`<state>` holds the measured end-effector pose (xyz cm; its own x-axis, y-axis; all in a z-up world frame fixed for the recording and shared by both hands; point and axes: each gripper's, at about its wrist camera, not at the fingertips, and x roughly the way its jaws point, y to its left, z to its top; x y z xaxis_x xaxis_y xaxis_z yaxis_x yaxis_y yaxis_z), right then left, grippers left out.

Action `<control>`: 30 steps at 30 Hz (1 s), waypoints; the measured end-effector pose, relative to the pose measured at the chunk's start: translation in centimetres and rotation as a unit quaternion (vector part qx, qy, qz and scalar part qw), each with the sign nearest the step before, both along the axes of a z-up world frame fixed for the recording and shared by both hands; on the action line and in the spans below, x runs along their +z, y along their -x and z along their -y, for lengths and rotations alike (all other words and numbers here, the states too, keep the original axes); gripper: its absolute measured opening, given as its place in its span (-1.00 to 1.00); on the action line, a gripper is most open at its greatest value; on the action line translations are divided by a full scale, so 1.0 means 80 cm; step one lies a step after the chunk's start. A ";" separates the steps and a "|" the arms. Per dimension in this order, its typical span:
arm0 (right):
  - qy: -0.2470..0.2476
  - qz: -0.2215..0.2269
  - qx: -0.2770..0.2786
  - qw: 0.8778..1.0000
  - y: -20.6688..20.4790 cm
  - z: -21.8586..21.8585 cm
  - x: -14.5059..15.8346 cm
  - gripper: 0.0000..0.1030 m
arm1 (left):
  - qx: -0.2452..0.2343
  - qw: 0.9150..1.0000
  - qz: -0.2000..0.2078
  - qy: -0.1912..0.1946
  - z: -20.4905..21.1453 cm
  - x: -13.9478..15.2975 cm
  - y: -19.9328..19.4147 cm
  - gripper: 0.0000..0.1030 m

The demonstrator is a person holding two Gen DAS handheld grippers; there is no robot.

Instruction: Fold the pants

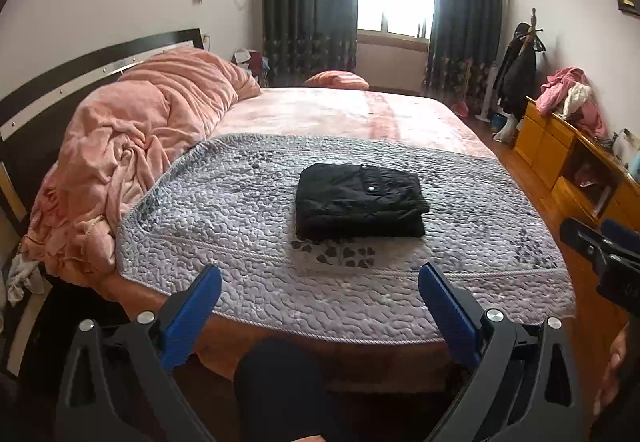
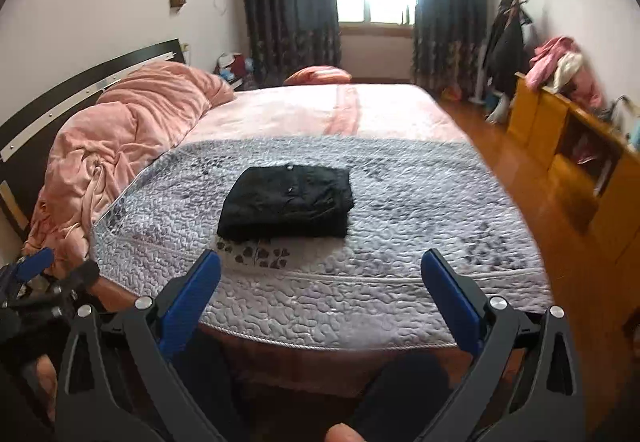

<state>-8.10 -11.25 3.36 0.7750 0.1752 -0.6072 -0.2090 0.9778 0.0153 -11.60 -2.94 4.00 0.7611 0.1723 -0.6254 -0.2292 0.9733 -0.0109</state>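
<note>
No legible text (none anywhere)

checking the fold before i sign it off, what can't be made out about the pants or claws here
- Underside and inner layers of the folded black pants: hidden by the top layer, both views.
- Right claw: in the left wrist view, cut off by the right edge.
- Left claw: in the right wrist view, mostly cut off at the left edge.
- Cabinet contents: blurred, right wrist view.

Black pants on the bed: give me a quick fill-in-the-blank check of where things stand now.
1. The black pants lie in a ____ bundle on the grey quilt.
2. The left gripper and the right gripper are both ____, holding nothing.
3. The crumpled blanket by the headboard is ____ in colour.

Missing words: folded; open; pink
</note>
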 end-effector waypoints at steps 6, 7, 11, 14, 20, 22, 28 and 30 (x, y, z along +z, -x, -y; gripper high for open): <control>0.005 0.010 -0.004 1.000 0.031 -0.009 0.019 0.94 | -0.007 1.000 0.020 0.012 0.014 0.019 0.028 0.92; 0.004 0.010 -0.004 1.000 0.034 -0.008 0.020 0.94 | -0.007 1.000 0.021 0.009 0.016 0.019 0.031 0.92; 0.003 0.009 -0.010 1.000 0.038 -0.005 0.019 0.94 | -0.003 1.000 0.017 0.008 0.016 0.017 0.030 0.92; 0.002 0.003 -0.012 1.000 0.036 -0.003 0.018 0.94 | -0.002 1.000 0.012 0.013 0.013 0.012 0.027 0.92; 0.006 0.000 -0.009 1.000 0.027 -0.008 0.015 0.94 | -0.002 1.000 0.004 0.023 0.010 0.007 0.020 0.92; 0.008 0.001 -0.006 1.000 0.025 -0.011 0.015 0.94 | -0.001 1.000 0.003 0.023 0.009 0.006 0.018 0.92; 0.012 0.003 -0.003 1.000 0.022 -0.014 0.013 0.94 | -0.003 1.000 0.001 0.026 0.008 0.005 0.014 0.92; 0.010 0.001 -0.003 1.000 0.020 -0.014 0.012 0.94 | -0.002 1.000 -0.001 0.029 0.007 0.004 0.013 0.92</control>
